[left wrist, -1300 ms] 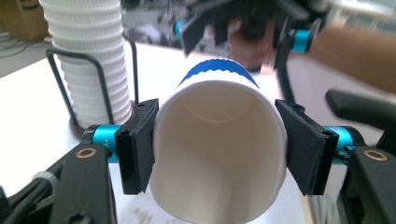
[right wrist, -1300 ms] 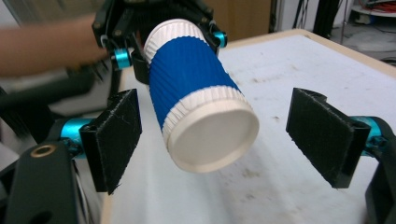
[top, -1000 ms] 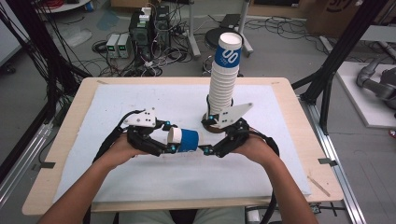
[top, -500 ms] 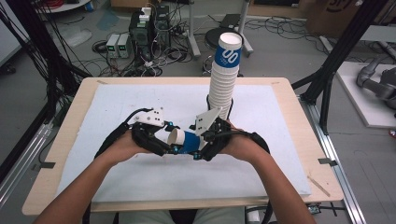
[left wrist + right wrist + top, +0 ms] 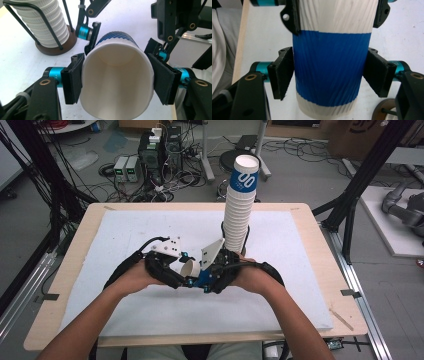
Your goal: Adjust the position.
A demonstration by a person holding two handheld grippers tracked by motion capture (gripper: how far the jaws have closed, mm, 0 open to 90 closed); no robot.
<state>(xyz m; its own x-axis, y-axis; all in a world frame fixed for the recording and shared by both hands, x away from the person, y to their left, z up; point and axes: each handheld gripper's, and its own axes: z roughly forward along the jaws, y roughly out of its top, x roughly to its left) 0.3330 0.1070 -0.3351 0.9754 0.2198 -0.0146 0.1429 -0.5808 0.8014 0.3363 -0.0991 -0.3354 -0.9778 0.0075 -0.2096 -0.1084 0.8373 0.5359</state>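
Gripping the paper cup [image 5: 117, 80] near its open rim with the left gripper [image 5: 117, 82], both pads pressing the rim at 9 and 3 o'clock and squeezing it slightly out of round. Straddling the same cup's blue band [image 5: 331, 67] with the right gripper [image 5: 331, 75], pads sitting just beside the ribbed wall at 9 and 3 o'clock; hard to tell whether touching or a hair apart. Holding the cup sideways between both hands, above the white mat [image 5: 125, 235] near the table's front middle. Standing at about 1 o'clock from the hands: the tall cup stack [image 5: 239, 205] in its wire holder [image 5: 37, 17] on a brown base [image 5: 63, 46]. Probably passing the cup from one tool to the other; best closing the right pads squarely on the band before easing the left, squeezing lightly to avoid crushing the thin wall.
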